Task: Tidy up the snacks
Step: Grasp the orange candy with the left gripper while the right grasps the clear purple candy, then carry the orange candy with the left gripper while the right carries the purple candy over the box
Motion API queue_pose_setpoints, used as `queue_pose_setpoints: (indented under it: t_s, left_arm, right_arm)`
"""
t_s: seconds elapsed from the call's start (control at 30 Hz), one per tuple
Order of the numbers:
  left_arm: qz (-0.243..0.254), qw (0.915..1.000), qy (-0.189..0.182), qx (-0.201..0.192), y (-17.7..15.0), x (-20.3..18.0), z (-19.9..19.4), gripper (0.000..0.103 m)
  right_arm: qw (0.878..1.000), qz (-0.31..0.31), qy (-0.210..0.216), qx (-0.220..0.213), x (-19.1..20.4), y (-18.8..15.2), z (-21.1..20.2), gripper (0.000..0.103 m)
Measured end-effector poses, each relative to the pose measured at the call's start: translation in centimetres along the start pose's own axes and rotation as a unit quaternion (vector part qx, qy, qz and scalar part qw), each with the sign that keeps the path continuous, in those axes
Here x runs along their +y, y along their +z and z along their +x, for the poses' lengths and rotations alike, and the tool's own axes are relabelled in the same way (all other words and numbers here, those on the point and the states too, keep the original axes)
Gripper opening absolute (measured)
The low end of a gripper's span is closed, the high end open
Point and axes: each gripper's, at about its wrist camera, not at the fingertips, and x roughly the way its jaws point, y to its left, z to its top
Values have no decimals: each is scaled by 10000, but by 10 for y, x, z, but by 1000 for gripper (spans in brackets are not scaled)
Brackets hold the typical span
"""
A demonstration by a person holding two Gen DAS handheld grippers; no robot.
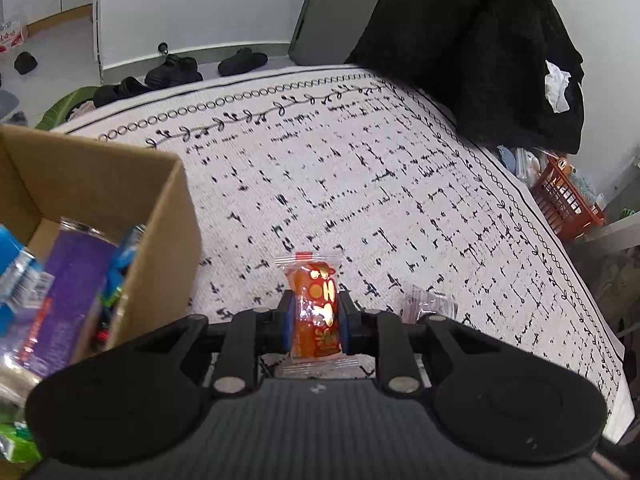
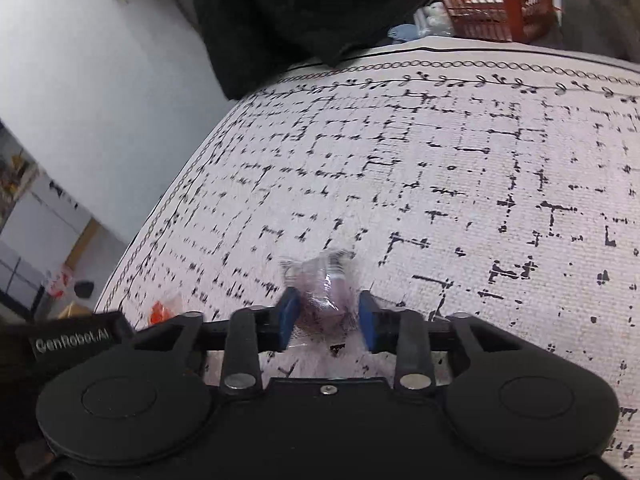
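My left gripper (image 1: 315, 320) is shut on a red snack packet with gold print (image 1: 316, 300), held upright just above the patterned cloth (image 1: 360, 160). To its left stands an open cardboard box (image 1: 168, 208) with several snack packs inside, a purple one (image 1: 76, 276) among them. A small purple candy in clear wrap (image 1: 428, 306) lies on the cloth to the right. In the right wrist view that purple candy (image 2: 324, 300) sits blurred between the blue pads (image 2: 289, 316) of my right gripper (image 2: 328, 318), and its wrapper touches both. The red packet (image 2: 162, 313) shows at the left.
An orange basket (image 1: 568, 200) (image 2: 496, 12) sits beyond the far right corner of the cloth. A black garment (image 1: 480, 40) (image 2: 300, 12) hangs at the back edge. Dark shoes (image 1: 172, 70) lie on the floor behind. A green packet (image 1: 16, 440) lies by the box.
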Motion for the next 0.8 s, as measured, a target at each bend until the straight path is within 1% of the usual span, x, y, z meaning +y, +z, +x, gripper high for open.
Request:
queue_pose_setpoints:
  t_s: [0.1,0.27,0.33,0.47,0.63,0.8]
  left_arm:
    - [30,10000,8,-42,1,1,-8,20]
    - [1,9998,41,-200,-1,6,-26,20]
    - [16,9997,63,-242,-1,8,-34,20]
    - [107,9993,30,-356,0,7,-52,20]
    - [208,9980,8,-602,3,7,-79,20]
    - [196,9967,37,-786,7,13,-104,20]
  right_arm:
    - [9998,-122,-128,-57,3,1,-10,26]
    - [9996,-113,-69,-264,4,5,-34,26]
    - [9989,-215,-65,-406,8,7,-47,26]
    - [9977,-368,-109,-555,13,12,-65,26]
    - [9953,-544,107,-798,26,15,-86,25]
    - [9932,-671,300,-900,40,14,-98,25]
